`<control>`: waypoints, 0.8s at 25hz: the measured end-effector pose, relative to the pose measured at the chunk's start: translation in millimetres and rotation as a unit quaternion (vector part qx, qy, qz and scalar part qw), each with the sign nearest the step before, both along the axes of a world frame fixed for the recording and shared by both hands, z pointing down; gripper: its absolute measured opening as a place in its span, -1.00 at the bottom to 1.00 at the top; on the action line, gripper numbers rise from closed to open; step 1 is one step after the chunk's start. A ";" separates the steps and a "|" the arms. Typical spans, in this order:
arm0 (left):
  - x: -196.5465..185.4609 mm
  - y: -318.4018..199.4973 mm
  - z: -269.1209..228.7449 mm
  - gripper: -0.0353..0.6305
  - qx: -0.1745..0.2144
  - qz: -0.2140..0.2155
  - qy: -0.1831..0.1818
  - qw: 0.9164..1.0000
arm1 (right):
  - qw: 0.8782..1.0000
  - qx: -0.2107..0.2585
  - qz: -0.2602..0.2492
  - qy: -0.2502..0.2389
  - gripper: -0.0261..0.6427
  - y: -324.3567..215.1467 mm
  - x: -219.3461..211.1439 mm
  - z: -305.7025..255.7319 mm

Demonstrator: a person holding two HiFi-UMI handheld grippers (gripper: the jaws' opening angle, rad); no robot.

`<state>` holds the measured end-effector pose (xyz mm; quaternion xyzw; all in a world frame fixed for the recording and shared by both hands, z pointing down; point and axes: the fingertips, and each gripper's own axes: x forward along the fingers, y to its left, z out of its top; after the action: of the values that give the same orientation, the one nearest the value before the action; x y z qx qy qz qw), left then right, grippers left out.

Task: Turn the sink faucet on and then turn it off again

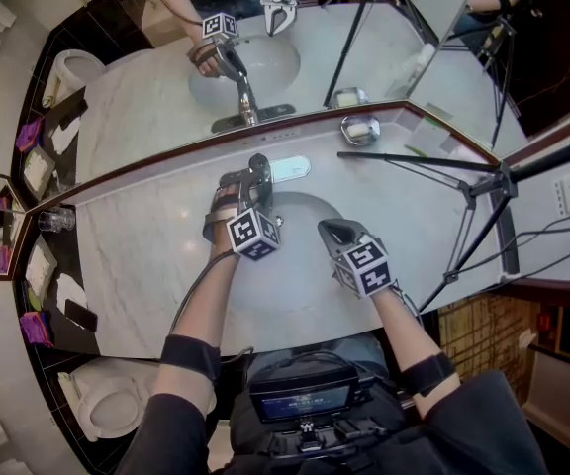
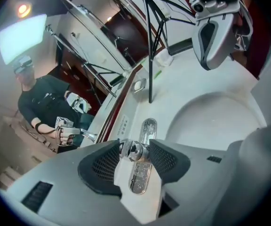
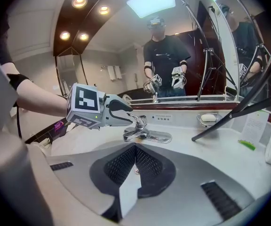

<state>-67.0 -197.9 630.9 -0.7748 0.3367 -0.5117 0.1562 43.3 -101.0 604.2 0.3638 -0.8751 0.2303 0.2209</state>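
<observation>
L gripper [image 2: 134, 150]: jaws stand spread, w/ the faucet's chrome lever handle [image 2: 136, 149] right btwn the two black mesh pads [image 2: 102, 164]. The pads sit close on either side of the handle; I can't tell if either one touches it. Below the handle I see the faucet's long chrome base plate [image 2: 148, 128] lying flat on the counter.

R gripper [image 3: 135, 155]: jaws clenched tight together, pad to pad, w/ nothing btwn them. Through its camera I look across the basin at the faucet [image 3: 138, 128], w/ the L gripper's marker cube [image 3: 84, 105] to the left of it and its jaws reaching in over the handle.

From the head view: the faucet is at the back centre of the white sink basin [image 1: 300, 275], just in front of the mirror [image 1: 265, 57]. The L gripper is angled down onto it from the near side. The R gripper hangs over the basin's right part, near the L one but apart from it, and away from the faucet.

Further out: pale marble countertop [image 1: 137, 255] round the basin. A soap dish [image 1: 360, 128] w/ a bar of soap stands at the back right by the mirror. A black tripod [image 1: 475, 184] stands on the counter's right side. A drinking glass [image 1: 55, 220] is at the far left edge. The mirror reflects both grippers, the faucet and the person's arms.
</observation>
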 end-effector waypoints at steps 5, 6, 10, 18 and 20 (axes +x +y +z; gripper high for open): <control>0.5 1.0 12.6 -0.40 -0.001 0.011 -0.021 1.000 | 1.000 -0.003 0.003 -0.003 -0.87 0.7 0.6 3.5; 0.0 0.7 12.2 -0.41 0.003 0.009 -0.023 1.000 | 1.000 -0.003 0.004 -0.003 -0.87 1.0 1.4 4.4; -2.0 -2.3 0.7 -0.57 0.024 -0.003 -0.032 0.999 | 1.000 -0.006 0.008 -0.002 -0.87 3.2 4.7 7.9; -3.9 -4.2 0.1 -0.68 0.044 -0.014 -0.029 0.999 | 1.000 -0.009 0.009 -0.004 -0.87 4.5 2.3 9.5; -3.1 -3.6 -0.9 -0.68 0.042 -0.016 -0.025 0.999 | 1.000 -0.010 0.008 -0.003 -0.87 3.2 1.4 10.2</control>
<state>-70.1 -201.5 630.1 -0.7491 0.3662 -0.5186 0.1892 44.7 -97.8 614.4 0.3677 -0.8705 0.2421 0.2198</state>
